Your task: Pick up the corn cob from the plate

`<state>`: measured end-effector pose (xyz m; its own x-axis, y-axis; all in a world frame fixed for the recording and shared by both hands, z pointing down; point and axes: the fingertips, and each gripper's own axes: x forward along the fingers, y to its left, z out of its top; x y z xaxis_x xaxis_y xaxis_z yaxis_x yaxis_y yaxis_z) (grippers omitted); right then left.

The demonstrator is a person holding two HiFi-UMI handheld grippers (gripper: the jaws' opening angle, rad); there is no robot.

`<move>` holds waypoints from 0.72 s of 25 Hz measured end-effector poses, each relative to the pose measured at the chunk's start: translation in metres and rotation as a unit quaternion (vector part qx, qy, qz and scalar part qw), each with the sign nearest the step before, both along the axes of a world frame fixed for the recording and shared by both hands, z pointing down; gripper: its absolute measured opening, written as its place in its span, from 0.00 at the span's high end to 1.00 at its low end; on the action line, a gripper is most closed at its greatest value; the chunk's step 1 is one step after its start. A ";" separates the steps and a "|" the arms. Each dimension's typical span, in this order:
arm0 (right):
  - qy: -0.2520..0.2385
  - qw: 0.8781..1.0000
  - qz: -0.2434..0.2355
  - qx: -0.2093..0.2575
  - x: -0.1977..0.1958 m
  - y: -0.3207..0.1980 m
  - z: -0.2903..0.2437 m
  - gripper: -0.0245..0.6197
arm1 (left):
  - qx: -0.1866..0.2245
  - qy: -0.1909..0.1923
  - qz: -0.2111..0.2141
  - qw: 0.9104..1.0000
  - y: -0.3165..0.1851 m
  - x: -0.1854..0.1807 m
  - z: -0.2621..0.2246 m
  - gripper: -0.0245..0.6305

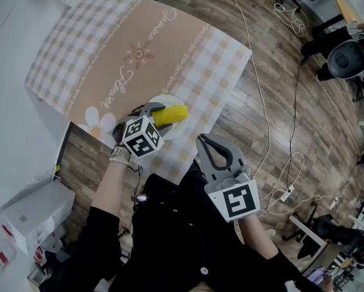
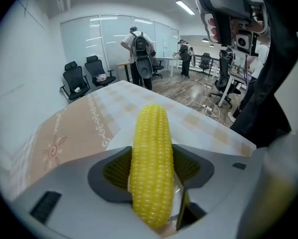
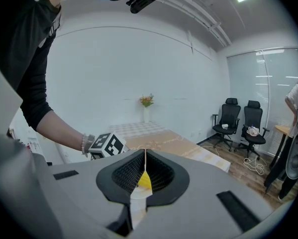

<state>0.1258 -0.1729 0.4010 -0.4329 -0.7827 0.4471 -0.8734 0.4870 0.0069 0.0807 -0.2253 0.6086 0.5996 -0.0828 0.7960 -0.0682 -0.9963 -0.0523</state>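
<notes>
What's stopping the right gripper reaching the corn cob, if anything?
Probably reachable, yes: nothing lies between. But the right gripper has its fingers shut, and the left gripper straddles one end of the corn cob on the plate, leaving only the other end bare.

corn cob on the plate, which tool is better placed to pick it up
Left. The left tool has its jaws apart around the yellow corn cob on the round white plate; the right tool is shut, away from it.
</notes>
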 end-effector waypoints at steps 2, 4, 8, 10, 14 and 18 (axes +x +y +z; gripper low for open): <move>0.000 1.000 -0.001 -0.001 -0.001 0.001 0.000 0.90 | 0.007 0.000 -0.009 1.000 0.000 0.000 0.000 0.57; 0.000 1.000 0.000 -0.001 -0.002 0.002 0.000 0.90 | 0.014 0.001 -0.019 1.000 -0.001 0.000 -0.001 0.57; 0.003 1.000 -0.001 0.003 -0.005 0.005 -0.001 0.90 | 0.022 -0.002 -0.034 0.999 0.000 -0.003 -0.002 0.57; 0.003 1.000 0.001 0.004 -0.005 0.005 -0.003 0.90 | 0.027 -0.003 -0.035 0.999 0.000 -0.004 -0.005 0.57; 0.003 1.000 0.005 0.006 -0.006 0.006 -0.006 0.90 | 0.033 0.007 -0.049 0.998 -0.002 -0.006 -0.015 0.57; 0.008 1.000 0.005 0.011 -0.007 0.004 -0.009 0.90 | 0.044 0.023 -0.071 0.996 -0.007 -0.011 -0.033 0.57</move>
<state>0.1187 -0.1687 0.3920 -0.4184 -0.7965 0.4364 -0.8775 0.4786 0.0321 0.0701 -0.2325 0.5757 0.6130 -0.2381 0.7533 -0.2127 -0.9680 -0.1328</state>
